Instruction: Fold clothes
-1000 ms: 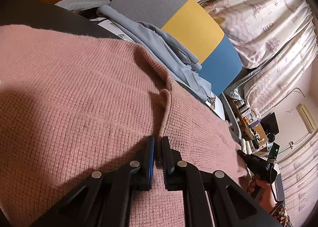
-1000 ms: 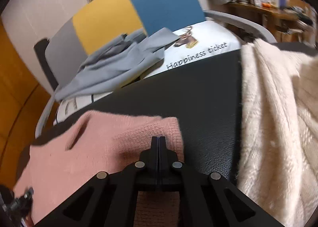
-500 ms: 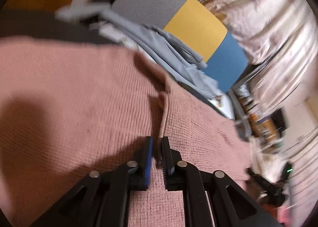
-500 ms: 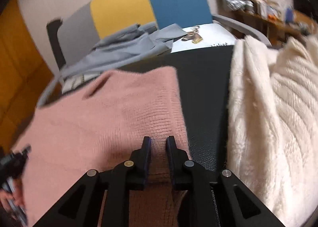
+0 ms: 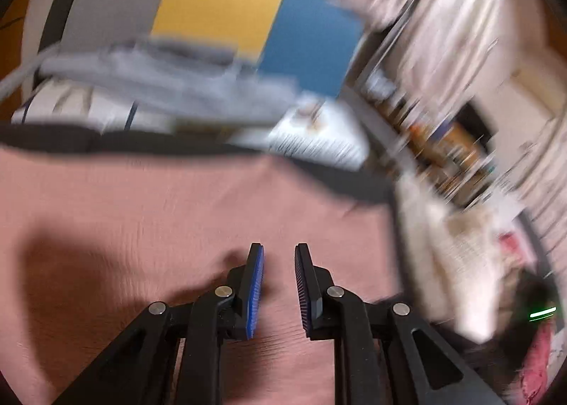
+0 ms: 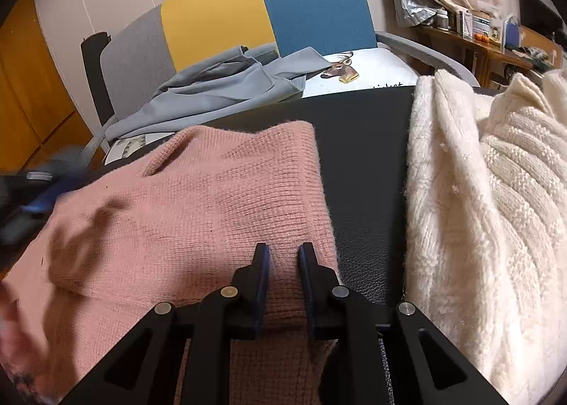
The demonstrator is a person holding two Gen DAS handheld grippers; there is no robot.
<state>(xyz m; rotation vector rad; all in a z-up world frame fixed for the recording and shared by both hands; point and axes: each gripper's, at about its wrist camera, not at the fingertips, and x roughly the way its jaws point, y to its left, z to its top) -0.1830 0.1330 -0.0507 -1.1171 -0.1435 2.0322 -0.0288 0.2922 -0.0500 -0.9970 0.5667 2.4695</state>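
Pink sweater (image 6: 198, 213): it lies spread out on the black worktop (image 6: 365, 164), folded over, with its right edge running down toward the camera. In the left wrist view the pink sweater (image 5: 149, 227) fills the lower half, but that view is very blurry.

Right hand-held gripper (image 6: 282, 284): its two fingers are apart with a small gap. They sit over the right edge of the pink sweater, near its bottom. Pink knit shows in the gap — nothing is pinched between them.

Left hand-held gripper (image 5: 278, 288): its fingers are apart too, with blue pads facing each other. It is over the pink sweater and holds nothing. I cannot tell if it touches the cloth.

White sweaters (image 6: 489, 213): a fluffy cream pile lies on the right side of the worktop, apart from the pink sweater, with a strip of black between them.

Chair (image 6: 255, 15): it stands behind the worktop — its back is grey, yellow and blue.

Grey clothes (image 6: 219, 93): they lie crumpled on the chair seat.

Deer cushion (image 6: 358, 71): it is white with a deer head picture, on the seat beside the grey clothes.
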